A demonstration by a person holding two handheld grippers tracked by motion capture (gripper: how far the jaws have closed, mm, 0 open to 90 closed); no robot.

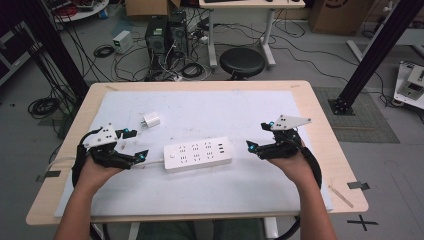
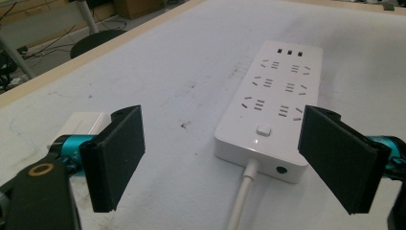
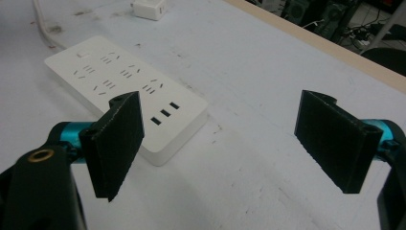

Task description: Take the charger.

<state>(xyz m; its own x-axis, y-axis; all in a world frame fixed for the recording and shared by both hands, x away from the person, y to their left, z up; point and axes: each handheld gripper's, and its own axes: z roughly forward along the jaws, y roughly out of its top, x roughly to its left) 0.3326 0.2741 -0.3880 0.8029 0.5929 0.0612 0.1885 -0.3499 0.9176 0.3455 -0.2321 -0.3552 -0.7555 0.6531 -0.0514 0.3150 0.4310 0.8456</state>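
High view shows a white power strip (image 1: 198, 154) lying mid-worktop (image 1: 310, 107) between the left tool (image 1: 133, 144) and right tool (image 1: 259, 135), both gaping empty, with a small white charger (image 1: 150, 120) farther left.

From above your side, the high view looked forward and down over the whole table (image 1: 320, 125). Each gripper view sat low and close over the mat, facing inward from its own side; all three shared the power strip (image 1: 198, 154) (image 2: 273, 100) (image 3: 129, 91).
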